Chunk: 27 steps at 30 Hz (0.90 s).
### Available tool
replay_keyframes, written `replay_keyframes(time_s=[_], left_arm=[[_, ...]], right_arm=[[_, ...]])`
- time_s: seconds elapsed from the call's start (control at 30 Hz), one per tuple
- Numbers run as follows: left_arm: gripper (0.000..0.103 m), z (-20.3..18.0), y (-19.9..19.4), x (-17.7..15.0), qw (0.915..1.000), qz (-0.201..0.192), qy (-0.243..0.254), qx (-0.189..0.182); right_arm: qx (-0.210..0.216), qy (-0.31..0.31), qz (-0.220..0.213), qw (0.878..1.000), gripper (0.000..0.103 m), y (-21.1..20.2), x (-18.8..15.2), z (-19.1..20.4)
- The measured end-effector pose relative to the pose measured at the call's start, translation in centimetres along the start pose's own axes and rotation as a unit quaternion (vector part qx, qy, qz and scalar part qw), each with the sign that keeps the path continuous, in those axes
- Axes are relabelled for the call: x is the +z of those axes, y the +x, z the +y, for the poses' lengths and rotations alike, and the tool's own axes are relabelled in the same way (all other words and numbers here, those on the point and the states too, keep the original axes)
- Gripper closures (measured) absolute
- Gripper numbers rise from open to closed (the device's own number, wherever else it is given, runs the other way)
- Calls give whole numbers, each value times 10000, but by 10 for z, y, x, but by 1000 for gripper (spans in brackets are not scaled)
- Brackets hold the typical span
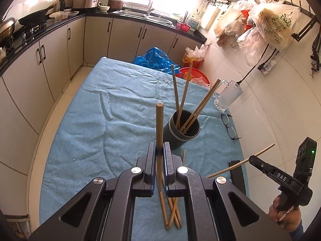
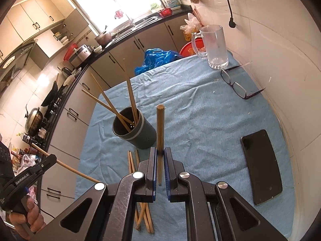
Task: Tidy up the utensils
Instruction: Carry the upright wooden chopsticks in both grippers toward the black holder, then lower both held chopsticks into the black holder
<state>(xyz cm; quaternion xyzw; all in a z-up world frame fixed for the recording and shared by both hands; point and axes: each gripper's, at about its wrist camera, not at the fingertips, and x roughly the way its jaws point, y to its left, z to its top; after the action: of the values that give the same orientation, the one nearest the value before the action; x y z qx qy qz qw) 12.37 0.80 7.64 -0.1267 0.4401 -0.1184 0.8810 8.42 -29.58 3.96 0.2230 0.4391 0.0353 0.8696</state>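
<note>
While each gripper's jaws clamp one round wooden chopstick [image 1: 159, 128], four lean in the grey holder [image 1: 181, 129].

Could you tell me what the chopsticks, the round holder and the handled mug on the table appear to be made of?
Chopsticks: likely bamboo or wood, matte tan, with fine lengthwise grain on the one close to the camera.
Holder: dark grey and matte with a paler band under the rim; probably plastic, though coated metal cannot be ruled out.
Mug: clear glass, see-through, with a thick base and bright highlights.
</note>
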Motion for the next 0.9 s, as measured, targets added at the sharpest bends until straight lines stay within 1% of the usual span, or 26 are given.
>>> replay_keyframes(time_s=[0.53,0.9], left_arm=[[97,-16,-14,31,9995,-255,108,-144],[97,-32,-26,58,9982,-510,228,-230]], right_arm=[[161,-13,-174,9997,96,-17,15,4],[253,-52,-337,9991,96,-28,36,10]])
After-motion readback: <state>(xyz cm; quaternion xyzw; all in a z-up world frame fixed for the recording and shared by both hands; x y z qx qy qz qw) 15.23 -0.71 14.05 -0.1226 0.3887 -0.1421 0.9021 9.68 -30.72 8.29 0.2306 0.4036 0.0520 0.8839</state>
